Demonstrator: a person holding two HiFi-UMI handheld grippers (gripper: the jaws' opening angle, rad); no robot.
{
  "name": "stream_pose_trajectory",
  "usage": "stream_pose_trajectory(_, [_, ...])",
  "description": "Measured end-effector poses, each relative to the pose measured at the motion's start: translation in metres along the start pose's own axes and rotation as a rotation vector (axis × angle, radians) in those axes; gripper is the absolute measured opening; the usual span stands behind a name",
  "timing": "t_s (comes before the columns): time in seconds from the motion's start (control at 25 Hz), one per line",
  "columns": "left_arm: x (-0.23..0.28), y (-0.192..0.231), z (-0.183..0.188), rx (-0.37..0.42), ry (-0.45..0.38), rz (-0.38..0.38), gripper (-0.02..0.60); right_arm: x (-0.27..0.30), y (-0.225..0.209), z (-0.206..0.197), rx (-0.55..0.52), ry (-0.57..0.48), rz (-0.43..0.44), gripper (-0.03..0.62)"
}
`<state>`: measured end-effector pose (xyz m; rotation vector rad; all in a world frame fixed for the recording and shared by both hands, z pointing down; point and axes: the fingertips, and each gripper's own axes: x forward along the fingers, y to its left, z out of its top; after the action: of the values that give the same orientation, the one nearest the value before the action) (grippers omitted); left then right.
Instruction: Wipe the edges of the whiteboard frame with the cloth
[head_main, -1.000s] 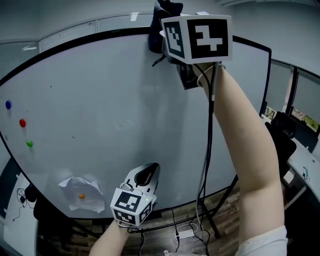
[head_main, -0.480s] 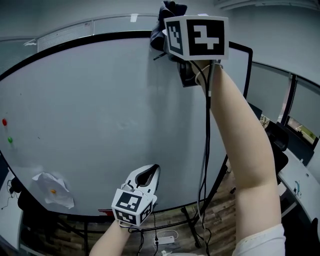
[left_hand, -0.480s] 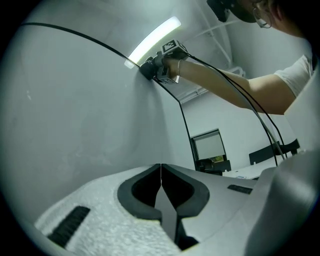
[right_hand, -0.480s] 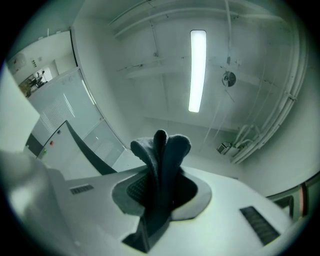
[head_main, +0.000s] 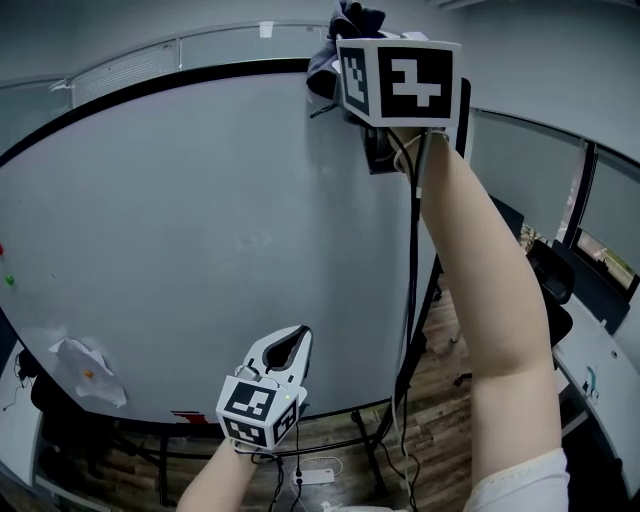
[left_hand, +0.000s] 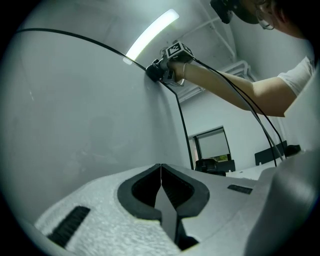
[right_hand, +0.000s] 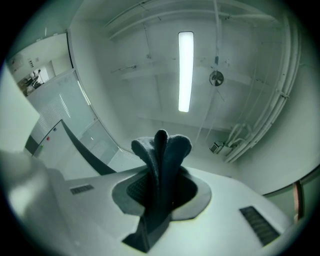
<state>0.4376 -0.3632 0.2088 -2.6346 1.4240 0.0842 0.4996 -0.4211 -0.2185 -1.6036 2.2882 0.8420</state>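
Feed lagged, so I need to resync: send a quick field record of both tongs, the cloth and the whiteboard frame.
right tongs: shut on dark grey folded cloth, arm raised overhead
cloth position: at top edge of black whiteboard frame, near its right corner
left tongs: shut, empty, held low in front of the white board surface
other: crumpled white paper at the board's lower left

Dark cloth (head_main: 345, 25) noted bunched, clamped in right gripper (right_hand: 160, 175), held against top edge of whiteboard frame (head_main: 200, 76), nr top-right corner. Frame: thin, black; board stood upright.
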Motion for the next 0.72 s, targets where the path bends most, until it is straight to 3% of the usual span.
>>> stream_pose_trajectory(0.4, [0.049,-0.062,-0.004,0.022,0.035,-0.058,0.018,-0.027,-0.103,-0.026,-0.028,0.019,-0.113,0.064])
stream_pose_trajectory(0.72, [0.063,-0.064,-0.008,0.004,0.032,-0.047,0.018,-0.039,-0.142,-0.040,0.009,0.008,-0.171,0.064])
